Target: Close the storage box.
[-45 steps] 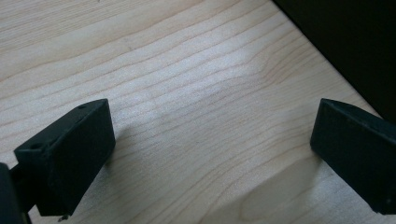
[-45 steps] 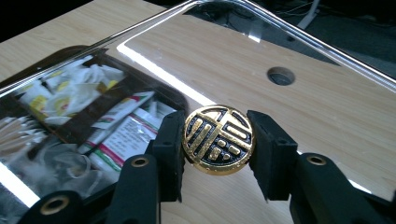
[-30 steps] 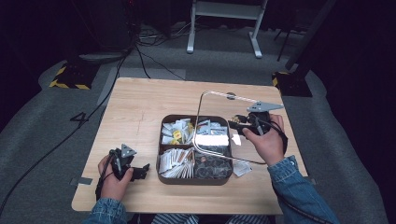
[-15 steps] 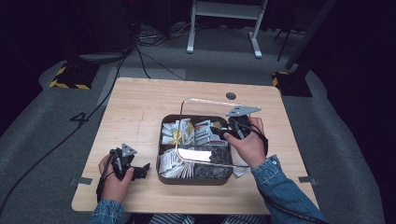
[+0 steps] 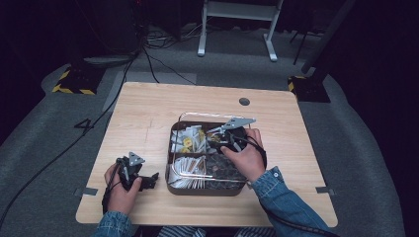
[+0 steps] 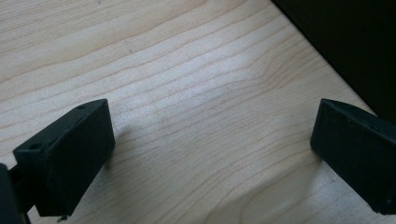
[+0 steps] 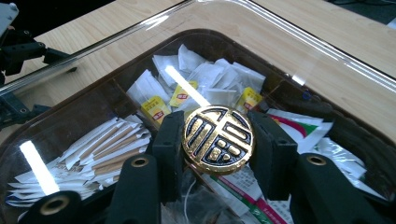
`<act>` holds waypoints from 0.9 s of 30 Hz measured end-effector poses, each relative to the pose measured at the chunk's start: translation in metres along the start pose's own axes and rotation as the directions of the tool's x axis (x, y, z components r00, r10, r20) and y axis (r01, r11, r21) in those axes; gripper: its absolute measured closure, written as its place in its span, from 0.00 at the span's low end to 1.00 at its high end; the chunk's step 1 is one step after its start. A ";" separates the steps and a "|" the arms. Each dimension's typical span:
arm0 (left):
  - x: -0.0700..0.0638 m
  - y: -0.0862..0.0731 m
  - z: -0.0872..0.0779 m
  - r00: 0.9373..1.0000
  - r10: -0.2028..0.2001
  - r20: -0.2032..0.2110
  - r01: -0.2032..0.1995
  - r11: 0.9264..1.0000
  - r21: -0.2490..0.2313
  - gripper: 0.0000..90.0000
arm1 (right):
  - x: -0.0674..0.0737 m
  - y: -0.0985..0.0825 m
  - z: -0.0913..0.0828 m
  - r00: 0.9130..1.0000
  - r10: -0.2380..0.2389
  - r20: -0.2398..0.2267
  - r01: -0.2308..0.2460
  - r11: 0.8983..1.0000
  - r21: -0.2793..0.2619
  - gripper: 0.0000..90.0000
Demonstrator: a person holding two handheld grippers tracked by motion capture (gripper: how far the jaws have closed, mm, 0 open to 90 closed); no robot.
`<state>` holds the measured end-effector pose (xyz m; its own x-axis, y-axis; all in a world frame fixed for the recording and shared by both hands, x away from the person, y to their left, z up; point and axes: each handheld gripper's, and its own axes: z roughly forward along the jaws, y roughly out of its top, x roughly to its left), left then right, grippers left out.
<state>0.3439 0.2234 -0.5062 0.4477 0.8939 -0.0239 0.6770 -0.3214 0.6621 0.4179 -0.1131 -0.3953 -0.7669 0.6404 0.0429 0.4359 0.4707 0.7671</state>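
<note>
Lid-seating seems the step: right gripper [image 7: 218,154] pinches the gold knob [image 7: 218,139] of the clear lid [image 7: 299,51] over the tray [image 5: 174,183], at table centre. Left gripper [image 5: 132,170], jaws apart, rests at eight o'clock. Next: square lid with rim, release.

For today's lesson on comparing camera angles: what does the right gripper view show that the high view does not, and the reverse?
Right gripper view alone: the round gold and black knob clamped between the right hand-held gripper's jaws, the clear lid it belongs to, and yellow tea bag tags.

High view alone: the whole wooden table, the person's hands, the left hand-held gripper resting near the table's front left, and the floor cables.

Both: the dark compartment tray of paper sachets, with the right hand-held gripper over it.
</note>
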 end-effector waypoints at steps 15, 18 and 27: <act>-0.001 0.001 0.001 1.000 -0.009 -0.002 0.009 1.000 0.002 0.00 | 0.017 -0.006 0.026 0.999 -0.034 0.014 0.033 0.999 0.040 0.65; -0.001 0.002 0.002 1.000 -0.009 -0.006 0.009 1.000 -0.002 0.00 | 0.019 -0.008 0.029 0.999 -0.035 0.016 0.034 0.998 0.049 0.65; -0.001 0.003 0.003 1.000 -0.009 -0.005 0.009 1.000 0.000 0.00 | 0.020 -0.014 0.036 0.999 -0.035 0.015 0.034 0.997 0.062 0.65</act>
<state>0.3475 0.2209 -0.5062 0.4386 0.8983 -0.0258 0.6808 -0.3134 0.6620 0.4129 -0.0849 -0.4278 -0.7744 0.6327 0.0067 0.4384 0.5289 0.7267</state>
